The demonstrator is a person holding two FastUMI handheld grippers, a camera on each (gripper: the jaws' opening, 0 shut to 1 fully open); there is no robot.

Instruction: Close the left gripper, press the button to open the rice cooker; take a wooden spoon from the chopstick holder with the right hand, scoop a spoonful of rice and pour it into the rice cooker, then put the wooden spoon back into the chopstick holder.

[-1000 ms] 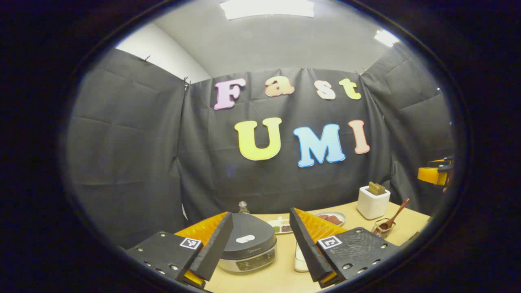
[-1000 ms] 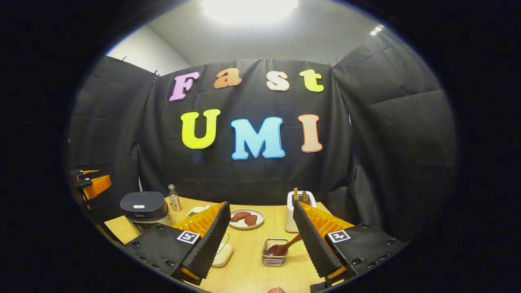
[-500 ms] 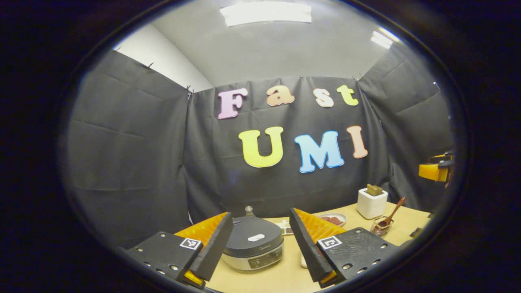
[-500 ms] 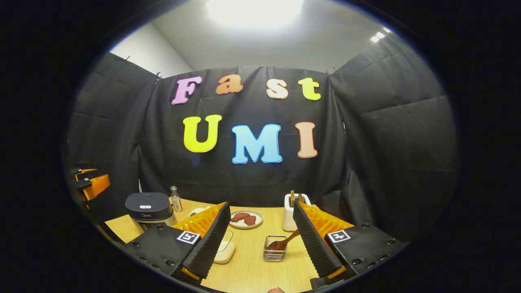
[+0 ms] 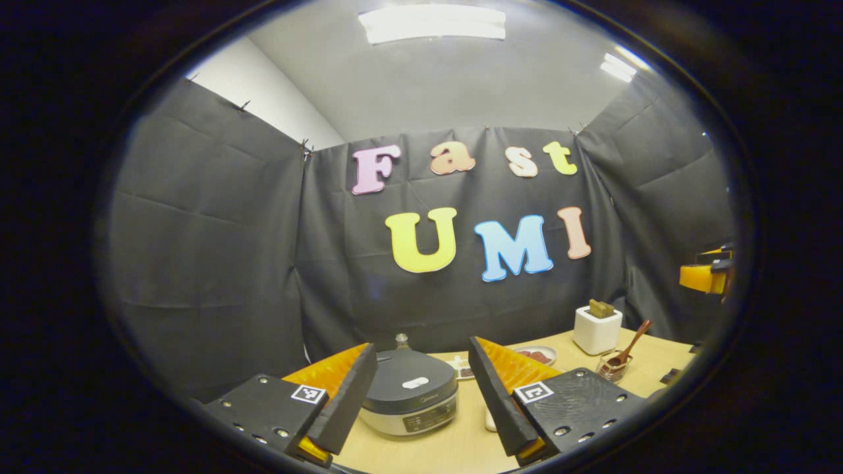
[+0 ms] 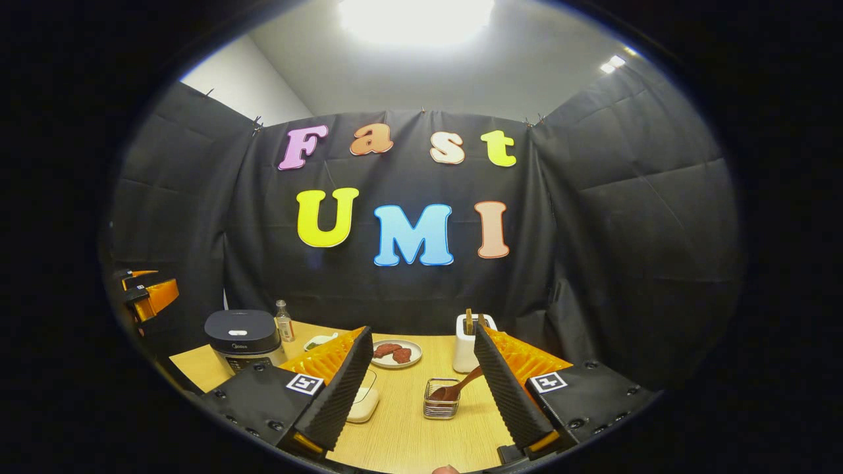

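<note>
In the left gripper view, the left claw (image 5: 421,395) is spread wide and holds nothing above the pale wooden tabletop (image 5: 454,444); just beyond stands the closed dark-lidded round rice cooker (image 5: 409,400). In the right gripper view, the right claw (image 6: 421,388) also gapes, and past it the brown wooden spoon (image 6: 456,388) leans in the wire chopstick holder (image 6: 441,399).

This is a staged recording booth got up as a kitchen counter. Creased black cloth walls (image 6: 625,250), pinned at the top, close in a pale wooden table (image 6: 402,428) beneath a plain white ceiling with bright panel lights (image 5: 431,23). The table carries kitchen goods: a dark-lidded silver rice cooker (image 5: 409,401), a white toaster (image 5: 597,329), and a white plate of reddish meat (image 6: 396,353).
</note>
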